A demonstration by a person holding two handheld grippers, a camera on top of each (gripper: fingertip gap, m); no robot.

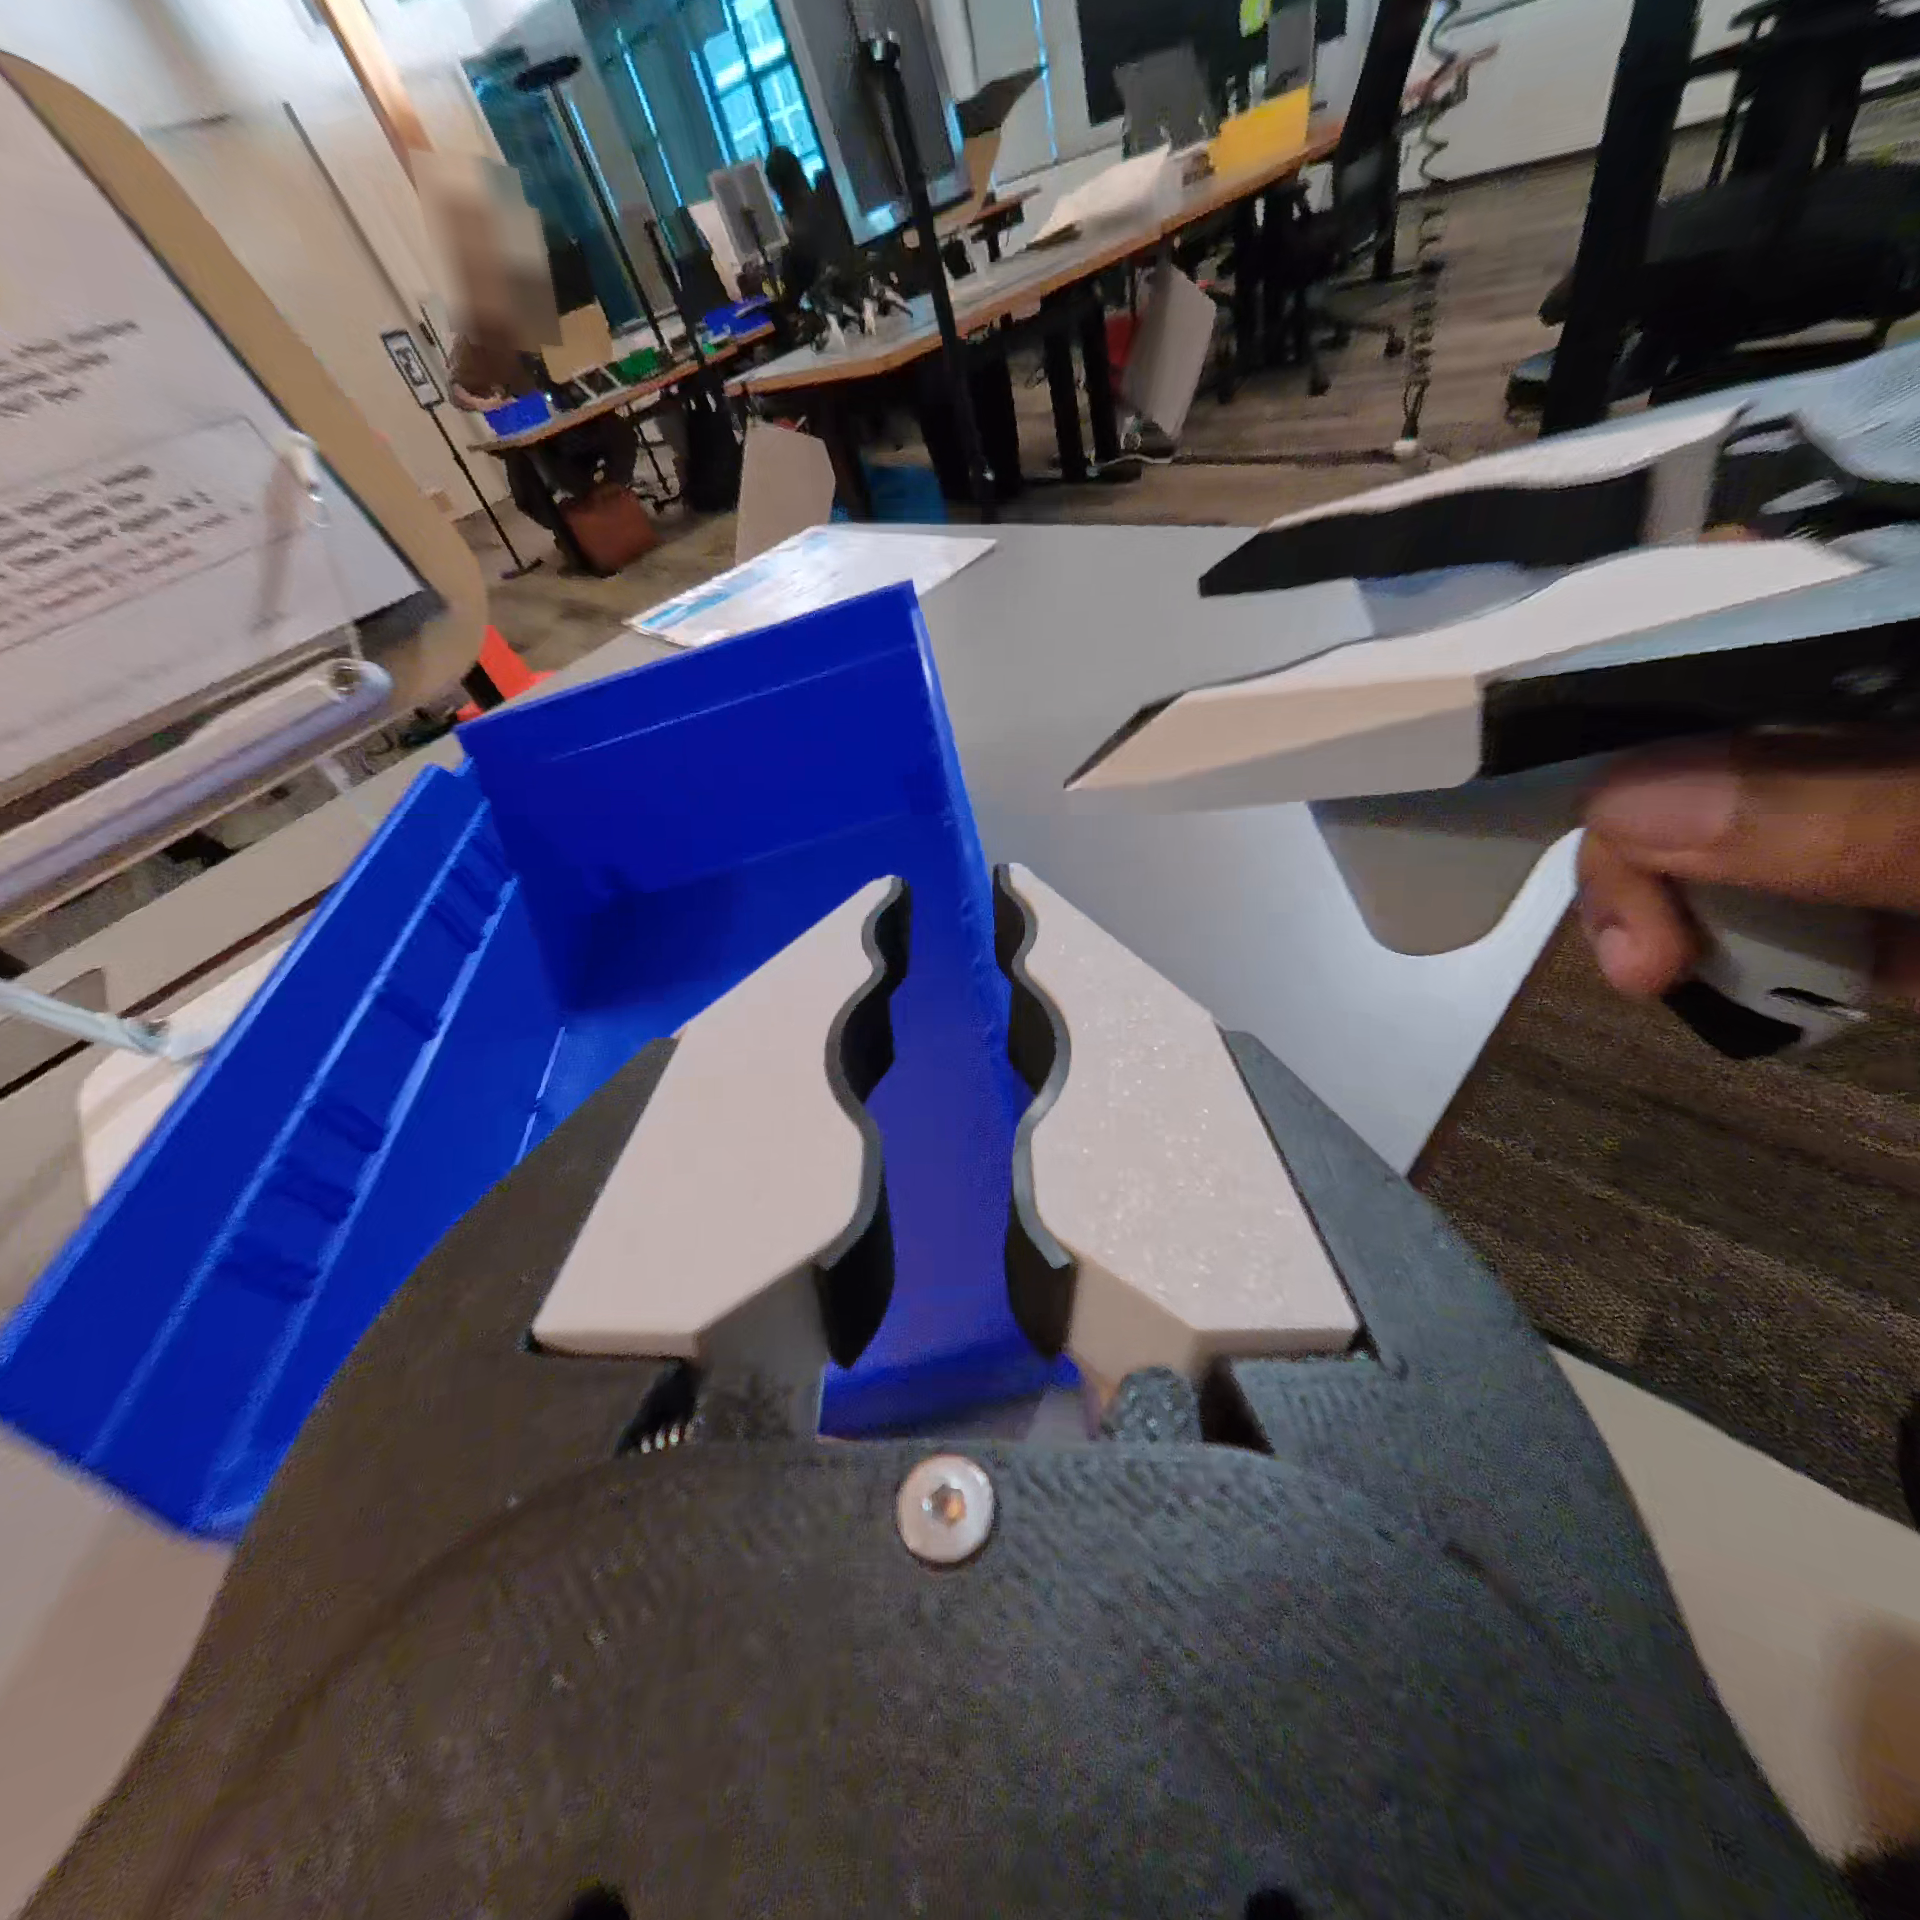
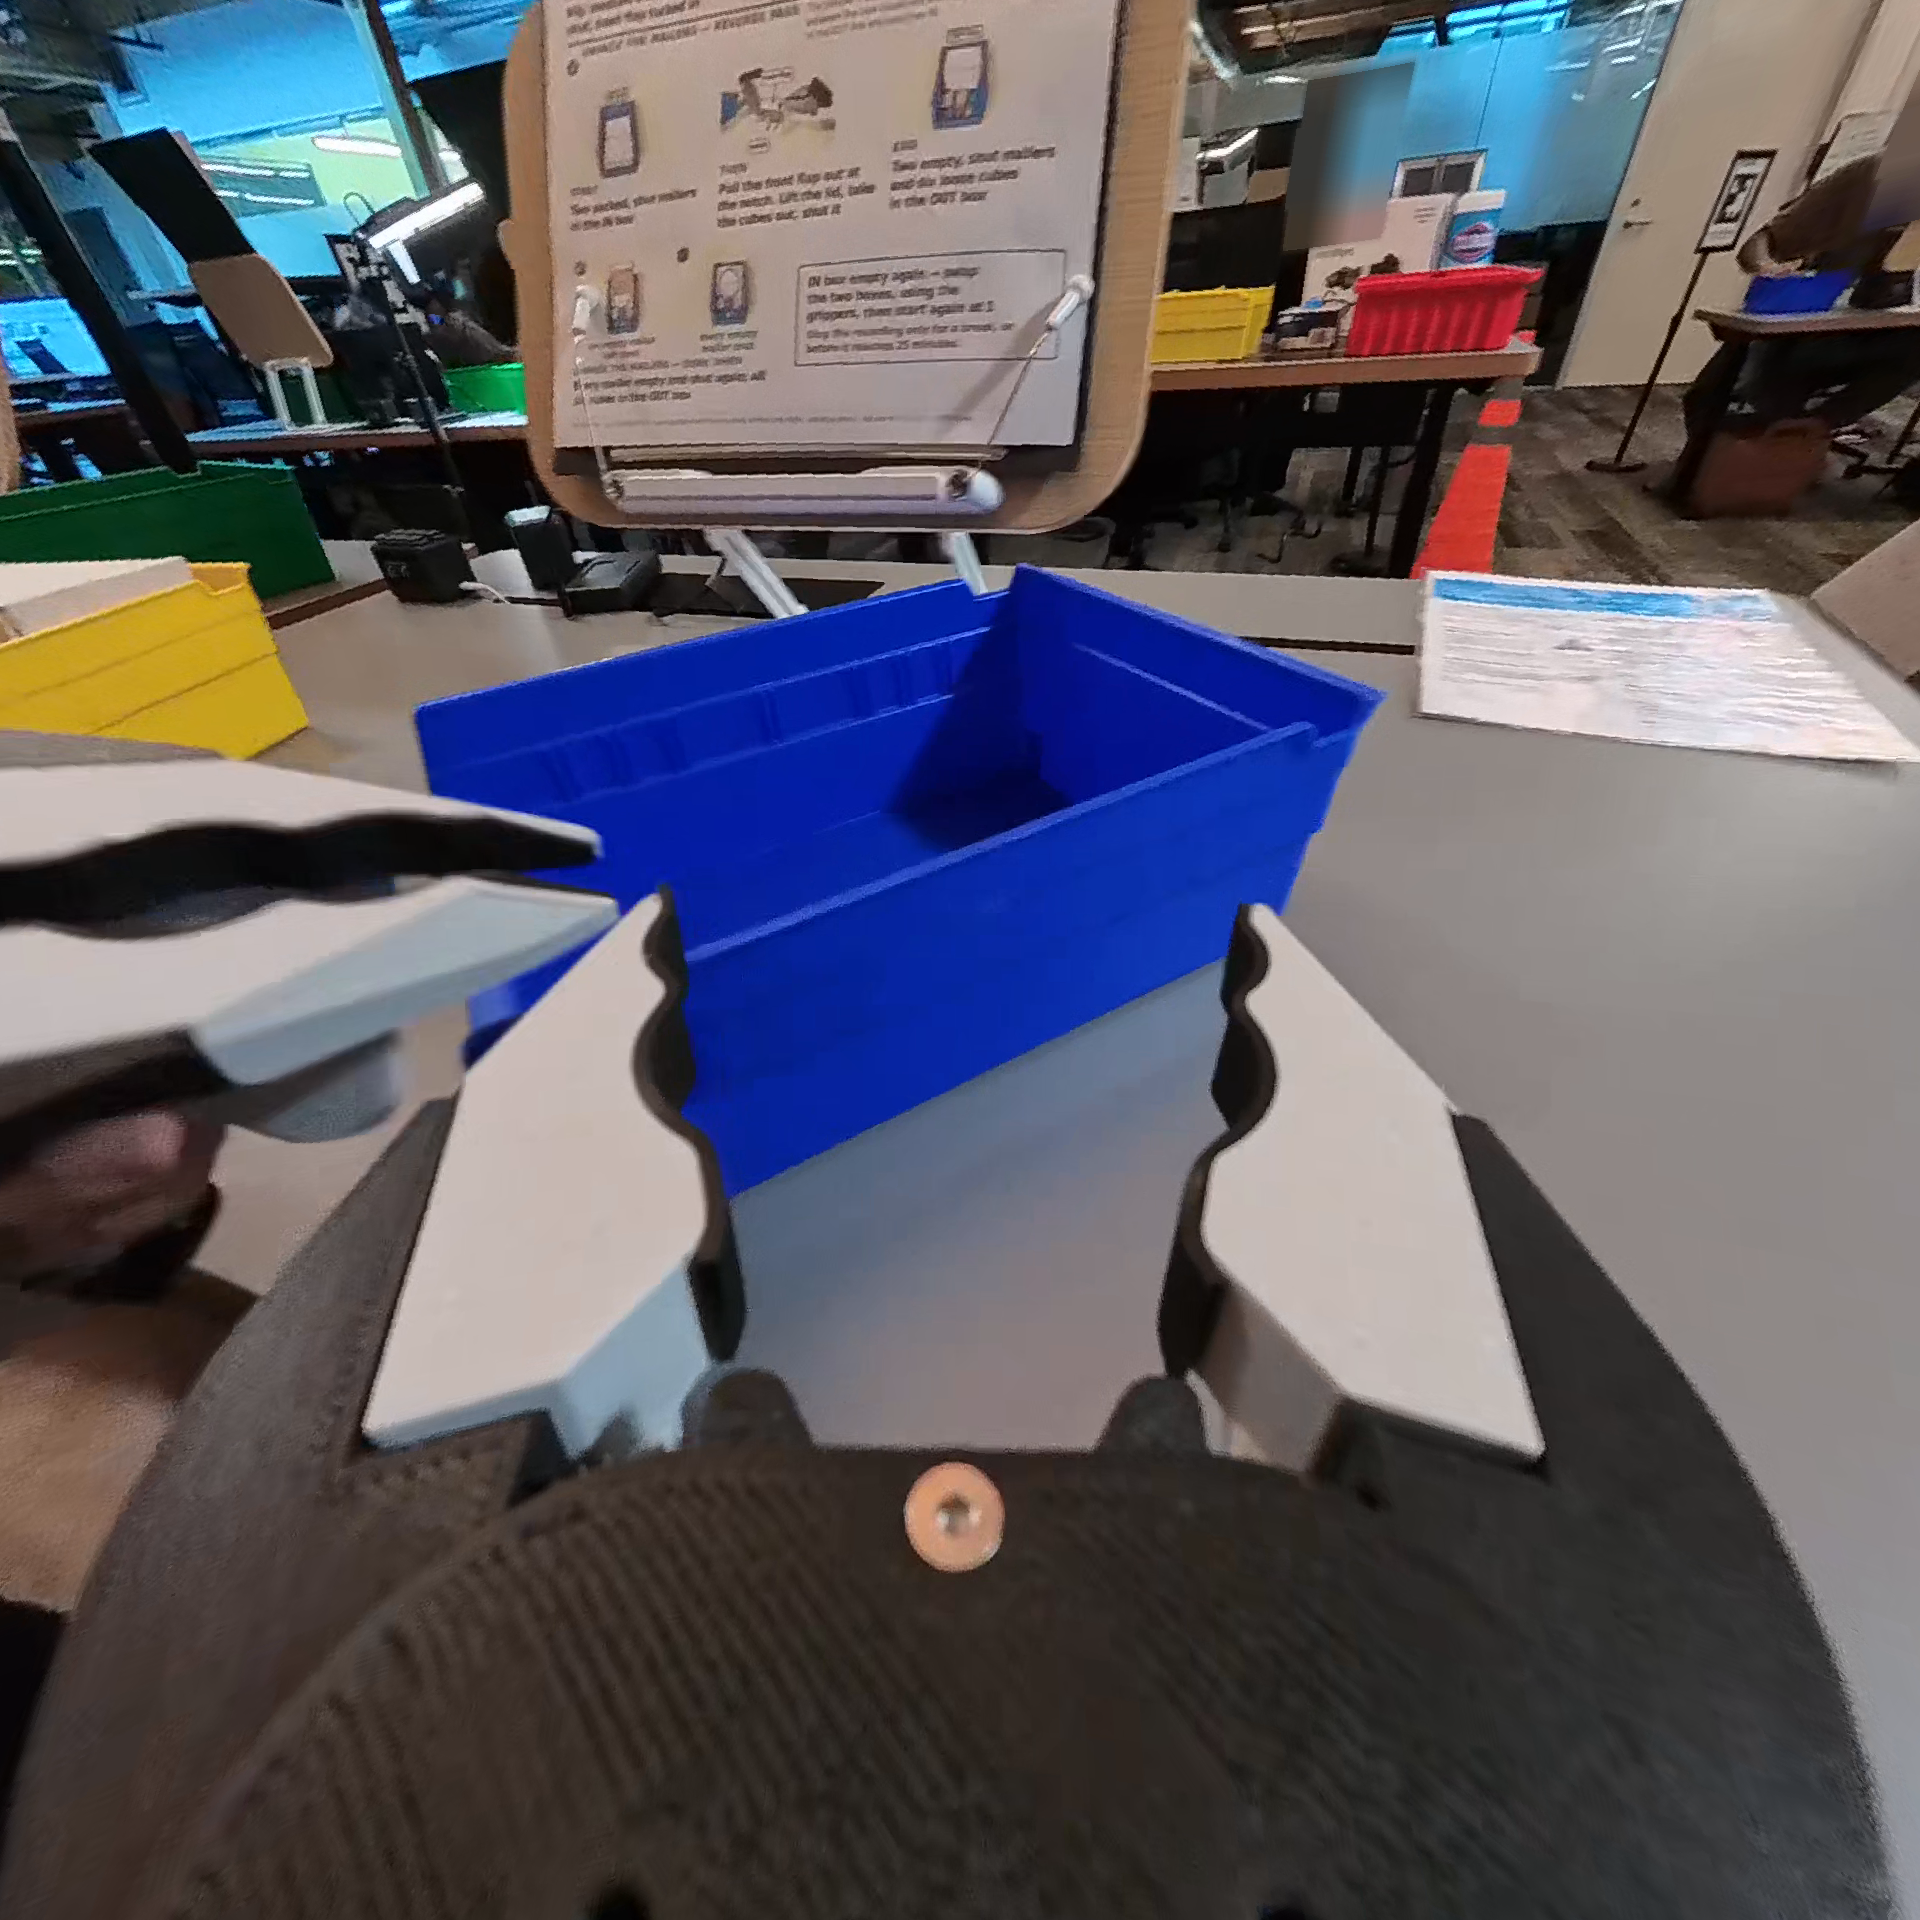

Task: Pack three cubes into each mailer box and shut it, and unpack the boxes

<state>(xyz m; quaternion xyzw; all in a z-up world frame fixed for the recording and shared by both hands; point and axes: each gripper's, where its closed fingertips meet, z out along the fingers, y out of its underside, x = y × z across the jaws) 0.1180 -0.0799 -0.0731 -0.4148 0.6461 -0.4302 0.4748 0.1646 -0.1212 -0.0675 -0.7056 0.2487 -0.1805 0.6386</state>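
Hovering tongs (image 1: pixel 951 894) — blue bin (image 2: pixel 935 935).

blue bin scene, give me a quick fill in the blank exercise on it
1. The bin nearest the grippers is coloured ____.
2. Inside, that bin is ____.
3. The right gripper has its jaws ____.
4. Left of the blue bin, in the right wrist view, stands a bin coloured ____.

Missing words: blue; empty; open; yellow
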